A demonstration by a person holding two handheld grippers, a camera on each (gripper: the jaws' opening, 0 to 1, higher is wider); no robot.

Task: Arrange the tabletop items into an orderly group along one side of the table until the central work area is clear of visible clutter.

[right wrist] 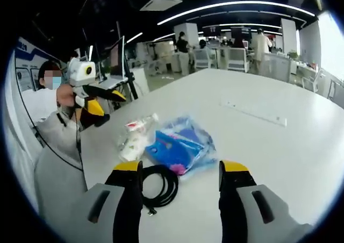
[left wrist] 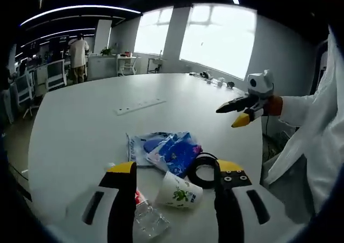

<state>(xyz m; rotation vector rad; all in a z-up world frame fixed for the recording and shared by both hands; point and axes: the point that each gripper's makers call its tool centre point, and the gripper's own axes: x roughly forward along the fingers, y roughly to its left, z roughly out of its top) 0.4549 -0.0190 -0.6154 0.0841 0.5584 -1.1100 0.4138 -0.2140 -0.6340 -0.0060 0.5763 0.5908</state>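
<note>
A small heap lies near the table's edge: blue plastic bags point(left wrist: 173, 148), a coiled black cable point(left wrist: 203, 171), a white paper cup point(left wrist: 180, 191) on its side and a clear bottle point(left wrist: 149, 217) with a red label. My left gripper point(left wrist: 176, 169) hovers over the heap, open and holding nothing. My right gripper point(left wrist: 236, 114) hangs in the air to the right of the heap. In the right gripper view, my right gripper point(right wrist: 181, 168) is open, with the cable point(right wrist: 159, 186) and blue bags point(right wrist: 180, 146) just ahead of it and the bottle point(right wrist: 134, 138) beyond. The left gripper point(right wrist: 106, 103) floats at the left.
The white table point(left wrist: 86, 141) is broad; a flush power strip point(left wrist: 140, 106) lies across its middle. Small items point(left wrist: 212, 79) sit at its far edge. A person in white point(left wrist: 317, 141) stands at the right edge. Desks, chairs and other people fill the room behind.
</note>
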